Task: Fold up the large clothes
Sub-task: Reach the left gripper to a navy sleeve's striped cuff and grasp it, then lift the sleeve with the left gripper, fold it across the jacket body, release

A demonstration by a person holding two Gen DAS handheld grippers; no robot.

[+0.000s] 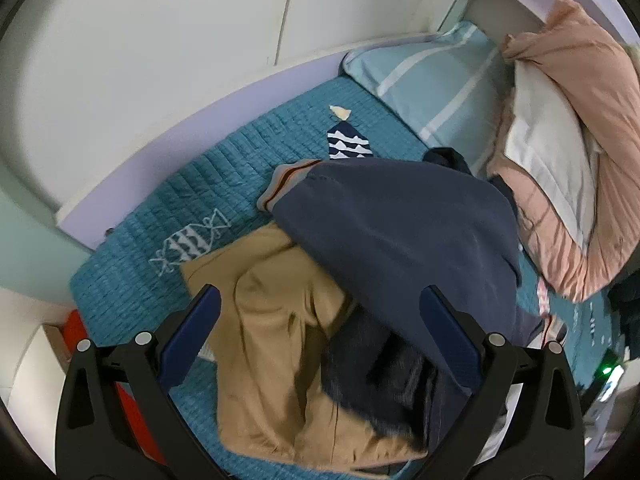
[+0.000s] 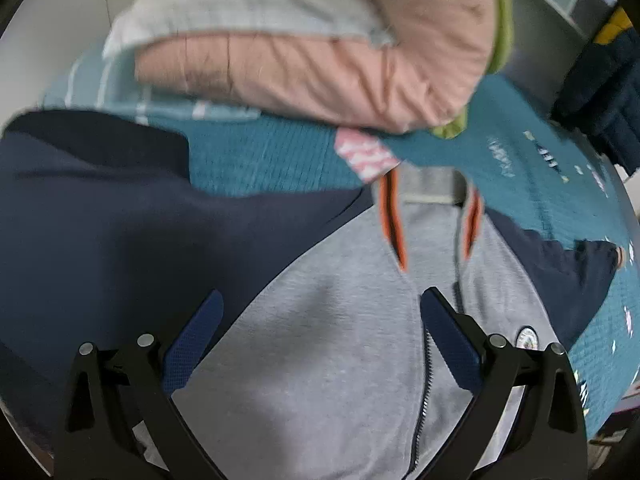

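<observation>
A grey zip jacket (image 2: 340, 340) with navy sleeves (image 2: 100, 208) and orange collar trim lies front-up on the teal bedspread (image 2: 272, 156). My right gripper (image 2: 320, 304) is open and empty just above its chest, beside the zipper. In the left wrist view a navy sleeve (image 1: 400, 232) with a striped cuff (image 1: 280, 184) drapes over a tan garment (image 1: 272, 340) and dark clothes. My left gripper (image 1: 320, 300) is open and empty above this pile.
A pink duvet (image 1: 580, 140) with a white pillow (image 1: 548, 148) is piled at the bed's head; it also shows in the right wrist view (image 2: 320, 72). A striped light-blue pillow (image 1: 424, 76) lies by the wall. The lilac bed frame (image 1: 180, 128) borders the far side.
</observation>
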